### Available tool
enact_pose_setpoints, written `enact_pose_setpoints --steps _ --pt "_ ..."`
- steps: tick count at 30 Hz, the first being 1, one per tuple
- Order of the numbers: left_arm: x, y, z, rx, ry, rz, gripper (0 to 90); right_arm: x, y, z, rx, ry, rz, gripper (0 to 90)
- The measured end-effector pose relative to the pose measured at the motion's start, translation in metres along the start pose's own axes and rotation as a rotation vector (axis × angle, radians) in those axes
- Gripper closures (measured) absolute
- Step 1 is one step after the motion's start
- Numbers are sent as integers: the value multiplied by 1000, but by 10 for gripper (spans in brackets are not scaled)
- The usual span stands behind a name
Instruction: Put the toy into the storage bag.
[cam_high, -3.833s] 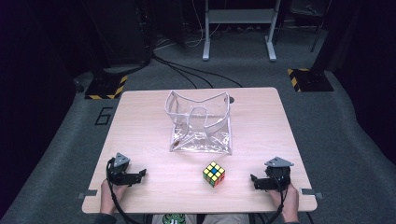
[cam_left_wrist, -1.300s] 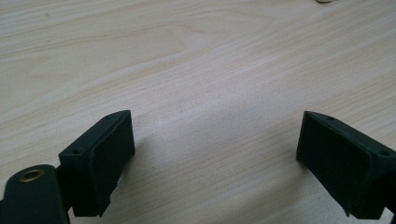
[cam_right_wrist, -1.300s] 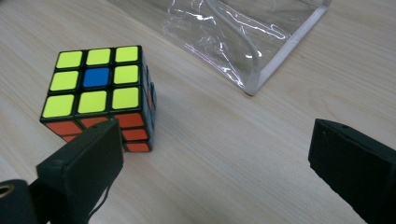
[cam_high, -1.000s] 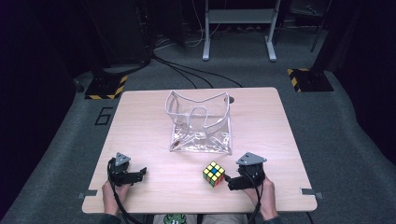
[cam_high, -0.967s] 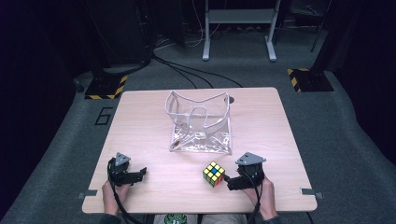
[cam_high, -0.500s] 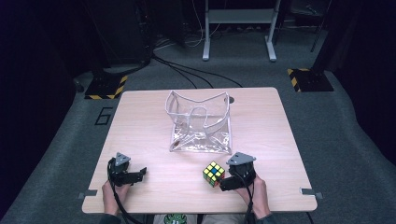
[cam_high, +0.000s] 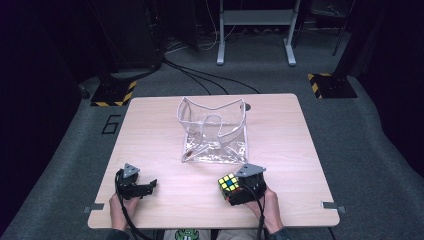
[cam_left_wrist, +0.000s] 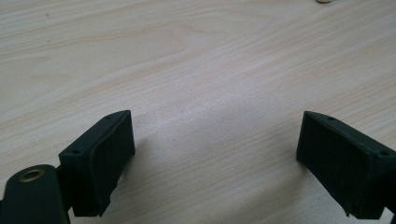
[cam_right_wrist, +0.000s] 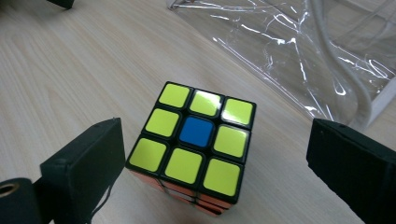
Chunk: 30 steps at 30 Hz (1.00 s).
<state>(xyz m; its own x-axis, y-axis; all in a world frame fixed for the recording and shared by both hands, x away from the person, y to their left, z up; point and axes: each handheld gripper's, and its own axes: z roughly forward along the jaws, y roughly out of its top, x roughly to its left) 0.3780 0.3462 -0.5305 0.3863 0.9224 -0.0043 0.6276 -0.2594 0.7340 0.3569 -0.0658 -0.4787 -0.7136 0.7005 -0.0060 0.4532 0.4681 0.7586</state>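
Dark room all around, grey carpet, cables on the floor, and a pale wooden table (cam_high: 280, 125) in the middle. Right gripper (cam_right_wrist: 212, 163) sits low at the near edge with its jaws spread wide either side of the puzzle cube (cam_right_wrist: 194, 144); the left jaw is just beside it, not clearly pressing, the right one apart. Cube rests on the wood just in front of the clear plastic bag (cam_high: 214, 131). Left gripper (cam_left_wrist: 215, 154) rests near the table's near left corner, jaws wide apart over bare wood.
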Motion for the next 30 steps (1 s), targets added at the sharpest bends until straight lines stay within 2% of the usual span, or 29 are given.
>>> enact_pose_setpoints --steps 8,12,14,19,21,22,23,24,25,30 --pt "0 0 0 1 0 0 113 9 2 13 38 16 -23 35" --pt "0 0 0 0 0 0 113 12 1 17 50 19 -5 55" --pt "0 0 0 0 0 0 113 14 -1 21 45 13 -5 88" --pt "0 0 0 0 0 0 114 18 -8 29 65 -1 33 153" --pt "0 0 0 0 0 0 114 17 -10 30 64 -8 43 224" --pt "0 0 0 -1 0 0 114 15 -12 30 57 -11 32 251" --pt "0 0 0 0 0 0 114 15 -13 29 62 -11 52 277" --pt "0 0 0 0 0 0 114 13 -14 29 58 -14 45 304" --pt "0 0 0 -2 2 0 114 13 -15 29 59 -17 60 320" --pt "0 0 0 -2 2 0 114 12 -21 30 50 -13 74 326"
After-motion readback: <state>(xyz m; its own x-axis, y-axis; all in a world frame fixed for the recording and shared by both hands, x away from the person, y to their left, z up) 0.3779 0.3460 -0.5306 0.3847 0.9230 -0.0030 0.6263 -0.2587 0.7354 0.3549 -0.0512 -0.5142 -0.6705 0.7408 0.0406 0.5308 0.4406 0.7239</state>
